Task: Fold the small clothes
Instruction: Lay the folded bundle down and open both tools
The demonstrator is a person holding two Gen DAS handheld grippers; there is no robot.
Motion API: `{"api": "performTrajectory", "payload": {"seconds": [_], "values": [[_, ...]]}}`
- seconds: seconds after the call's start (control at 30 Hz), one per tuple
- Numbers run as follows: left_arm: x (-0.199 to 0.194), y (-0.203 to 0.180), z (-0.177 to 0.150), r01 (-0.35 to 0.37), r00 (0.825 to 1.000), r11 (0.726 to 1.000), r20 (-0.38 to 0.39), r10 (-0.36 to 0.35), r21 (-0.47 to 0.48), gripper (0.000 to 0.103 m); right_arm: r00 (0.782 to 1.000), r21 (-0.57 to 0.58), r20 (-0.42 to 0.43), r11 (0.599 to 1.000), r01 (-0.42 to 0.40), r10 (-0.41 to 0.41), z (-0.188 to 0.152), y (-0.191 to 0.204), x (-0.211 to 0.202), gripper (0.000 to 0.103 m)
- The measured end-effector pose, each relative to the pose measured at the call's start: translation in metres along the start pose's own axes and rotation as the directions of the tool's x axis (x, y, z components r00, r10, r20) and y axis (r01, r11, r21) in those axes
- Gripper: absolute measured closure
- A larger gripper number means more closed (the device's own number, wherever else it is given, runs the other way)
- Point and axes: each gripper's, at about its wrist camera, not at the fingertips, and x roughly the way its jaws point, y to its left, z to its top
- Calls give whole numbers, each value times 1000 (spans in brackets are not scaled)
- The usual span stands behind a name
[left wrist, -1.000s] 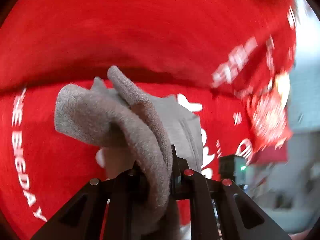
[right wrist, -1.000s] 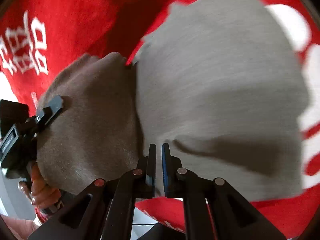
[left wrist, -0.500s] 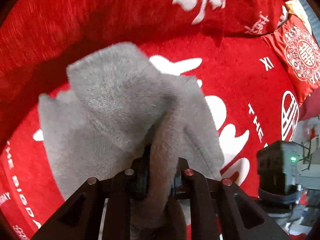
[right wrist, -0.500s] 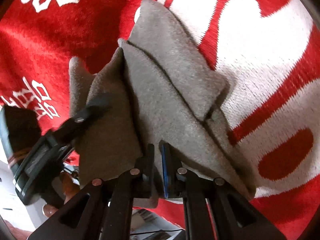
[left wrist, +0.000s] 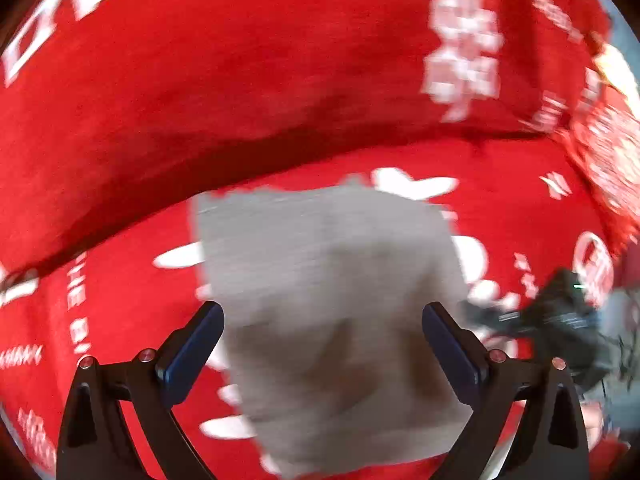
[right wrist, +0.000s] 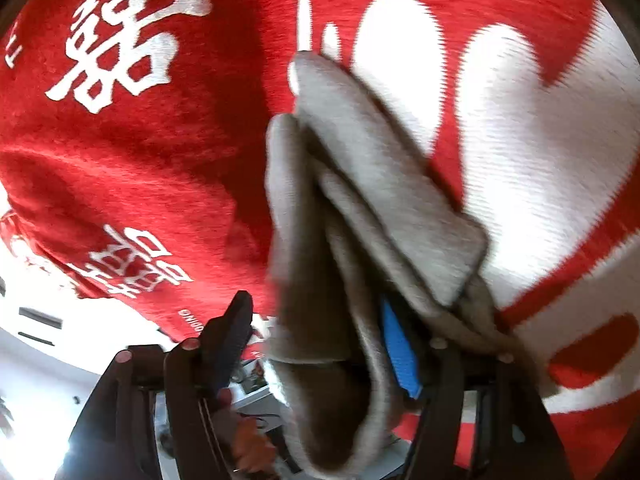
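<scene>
The left gripper point(left wrist: 322, 342), clamped on the grey garment point(left wrist: 332, 304) a second ago, is opening and the cloth has been released flat onto the red blanket point(left wrist: 240, 80). The right gripper point(right wrist: 316, 344) is opening too, folds draped between its jaws; this fold is judged laid.

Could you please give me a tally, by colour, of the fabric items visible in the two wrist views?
Grey: 1, the folded garment
Red with white print: 1, the blanket beneath it
Total: 2
</scene>
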Motion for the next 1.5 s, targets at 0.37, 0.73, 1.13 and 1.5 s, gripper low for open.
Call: {"api": "performTrajectory", "payload": {"seconds": [0.37, 0.73, 1.13, 1.5], "values": [[43, 95, -38, -122, 983, 964, -160, 85, -235, 3, 921, -328, -102, 887, 326, -377, 8, 76, 73, 48], [38, 76, -41, -93, 994, 980, -80, 80, -178, 3, 885, -564, 94, 708, 424, -455, -3, 134, 44, 89], [56, 53, -55, -88, 990, 990, -116, 75, -108, 3, 763, -434, 171, 648, 626, -623, 14, 92, 10, 73], [57, 38, -95, -108, 984, 992, -149, 97, -69, 0, 772, -529, 141, 612, 588, -620, -51, 100, -18, 72]]}}
